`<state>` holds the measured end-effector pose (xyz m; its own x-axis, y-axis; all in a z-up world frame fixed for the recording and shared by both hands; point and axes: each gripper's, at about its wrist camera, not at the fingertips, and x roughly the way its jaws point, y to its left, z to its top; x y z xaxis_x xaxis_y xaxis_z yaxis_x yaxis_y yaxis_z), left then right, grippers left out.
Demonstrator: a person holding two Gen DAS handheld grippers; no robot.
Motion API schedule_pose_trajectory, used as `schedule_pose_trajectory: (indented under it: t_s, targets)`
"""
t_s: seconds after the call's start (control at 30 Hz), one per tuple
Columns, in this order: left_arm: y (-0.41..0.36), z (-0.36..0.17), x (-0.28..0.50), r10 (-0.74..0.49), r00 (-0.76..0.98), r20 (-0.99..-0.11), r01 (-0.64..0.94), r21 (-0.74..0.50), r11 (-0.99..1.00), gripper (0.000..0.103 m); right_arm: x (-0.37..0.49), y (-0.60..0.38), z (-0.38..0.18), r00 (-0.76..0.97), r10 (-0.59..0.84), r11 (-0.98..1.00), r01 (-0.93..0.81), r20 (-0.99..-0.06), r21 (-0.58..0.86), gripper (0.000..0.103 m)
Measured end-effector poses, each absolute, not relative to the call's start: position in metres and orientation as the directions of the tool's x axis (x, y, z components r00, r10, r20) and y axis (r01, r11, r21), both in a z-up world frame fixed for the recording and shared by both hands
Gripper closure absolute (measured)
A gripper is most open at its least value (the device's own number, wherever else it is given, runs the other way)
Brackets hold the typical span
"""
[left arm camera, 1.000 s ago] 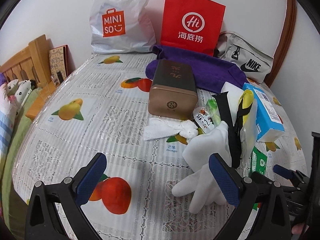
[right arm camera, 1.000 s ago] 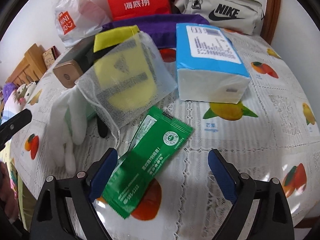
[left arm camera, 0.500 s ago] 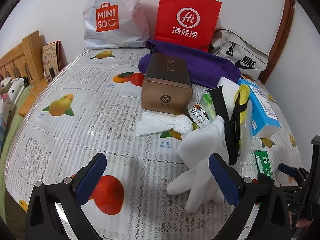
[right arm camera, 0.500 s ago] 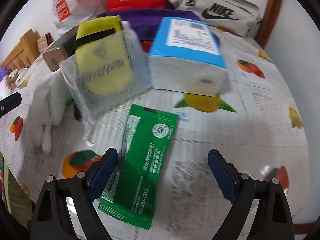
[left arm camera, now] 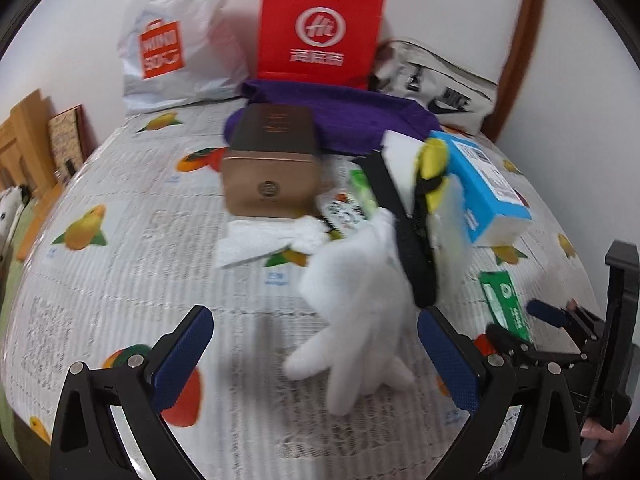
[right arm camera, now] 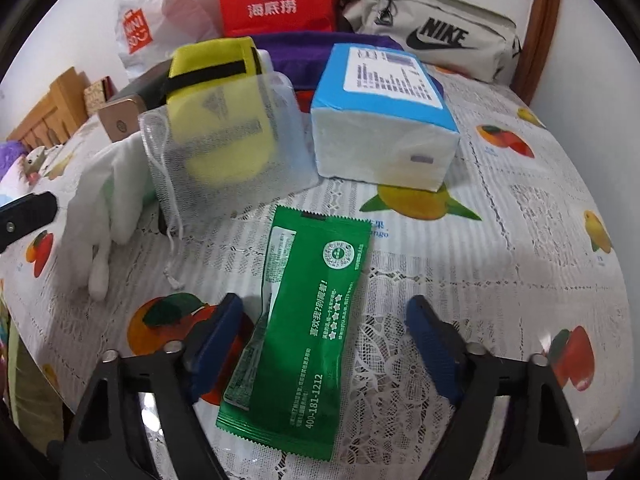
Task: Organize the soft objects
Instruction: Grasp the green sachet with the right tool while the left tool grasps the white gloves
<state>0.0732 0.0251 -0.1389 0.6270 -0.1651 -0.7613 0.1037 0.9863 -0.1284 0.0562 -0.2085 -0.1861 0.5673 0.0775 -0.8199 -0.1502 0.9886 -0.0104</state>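
Your left tool [left arm camera: 314,358] is standing spread wide, its blue pads [left arm camera: 182,354] pinching nothing and hovering low over the desk [left arm camera: 120,280], which is wearing a fruit-print lace cloth. The white glove [left arm camera: 360,300] is lying between the pads, nearer the right one, with its fingers pointing toward you; whether that pad is touching it cannot be told.

Your right tool [right arm camera: 324,346] is also standing wide open. The green sachet [right arm camera: 304,332] is lying flat on the desk between its pads, the near end of the sachet reaching back past the fingertips. The left pad [right arm camera: 216,344] is sitting just beside the sachet's edge; the right pad is standing clear of it. Neither tool is gripping anything.

Beyond the sachet, the mesh pouch [right arm camera: 228,144] holding a yellow item with a black band is leaning just beside the blue tissue pack [right arm camera: 380,128]. In the left view, a crumpled white cloth [left arm camera: 272,238] is lying just in front of the gold box [left arm camera: 272,164], with small packets beside it.

Farther back, the purple towel [left arm camera: 352,120] is spreading behind the box. At the wall, the white plastic bag [left arm camera: 176,40], the red paper bag [left arm camera: 320,28] and the grey Nike bag [right arm camera: 432,28] are standing in a row.
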Motion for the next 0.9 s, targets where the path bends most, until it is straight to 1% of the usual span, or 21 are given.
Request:
schedule_pose_trajectory:
  t_s: [0.03,0.1,0.17,0.23,0.27,0.33,0.37,0.4,0.43,0.47,0.5,0.6,0.7,0.8,0.9]
  targets:
    - [0.02,-0.141,0.075,-0.176,0.63,-0.757,0.116,-0.132,0.984,0.0,0.054,-0.209,-0.185,0.571,0.083,0.988,-0.155,-0.817,-0.008,0.039]
    - [0.013,-0.144,0.079,-0.187,0.634,-0.75,0.129,-0.136,0.982,0.0,0.055,-0.213,-0.183,0.575,0.086,0.988,-0.157,-0.814,-0.007,0.06]
    - [0.005,-0.148,0.085,-0.178,0.64,-0.747,0.142,-0.113,0.983,0.0,0.055,-0.216,-0.183,0.57,0.101,0.986,-0.166,-0.815,0.006,0.062]
    - [0.002,-0.153,0.091,-0.158,0.635,-0.757,0.139,-0.09,0.986,0.008,0.06,-0.219,-0.182,0.573,0.104,0.984,-0.176,-0.813,0.002,0.067]
    - [0.0,-0.156,0.095,-0.155,0.629,-0.762,0.135,-0.089,0.987,0.017,0.06,-0.22,-0.182,0.573,0.11,0.983,-0.181,-0.812,0.006,0.068]
    - [0.002,-0.16,0.1,-0.163,0.624,-0.764,0.128,-0.106,0.986,0.027,0.063,-0.223,-0.182,0.573,0.127,0.982,-0.186,-0.81,0.022,0.068]
    - [0.004,-0.162,0.103,-0.168,0.622,-0.765,0.125,-0.115,0.985,0.041,0.065,-0.225,-0.182,0.572,0.133,0.982,-0.187,-0.809,0.029,0.069]
    - [0.006,-0.163,0.104,-0.174,0.621,-0.764,0.121,-0.126,0.985,0.06,0.066,-0.227,-0.181,0.572,0.14,0.981,-0.189,-0.808,0.036,0.07]
    - [0.009,-0.165,0.105,-0.185,0.618,-0.764,0.119,-0.142,0.983,0.068,0.067,-0.228,-0.181,0.573,0.142,0.981,-0.188,-0.807,0.039,0.07]
    - [0.013,-0.165,0.106,-0.206,0.614,-0.762,0.122,-0.166,0.979,0.078,0.069,-0.229,-0.181,0.573,0.143,0.982,-0.187,-0.807,0.041,0.07]
    - [0.014,-0.166,0.107,-0.218,0.612,-0.76,0.128,-0.177,0.976,0.086,0.07,-0.231,-0.181,0.573,0.143,0.982,-0.185,-0.807,0.043,0.07]
    - [0.022,-0.163,0.104,-0.214,0.619,-0.756,0.125,-0.175,0.977,0.09,0.074,-0.237,-0.181,0.573,0.144,0.984,-0.173,-0.807,0.052,0.07]
    - [0.032,-0.158,0.1,-0.186,0.625,-0.758,0.092,-0.166,0.982,0.09,0.079,-0.239,-0.18,0.573,0.142,0.984,-0.173,-0.807,0.05,0.071]
    - [0.045,-0.152,0.096,-0.196,0.628,-0.753,0.079,-0.189,0.979,0.09,0.079,-0.239,-0.176,0.578,0.137,0.983,-0.181,-0.804,0.037,0.073]
    - [0.053,-0.145,0.092,-0.171,0.637,-0.751,0.057,-0.175,0.983,0.09,0.08,-0.239,-0.173,0.58,0.146,0.981,-0.188,-0.802,0.042,0.074]
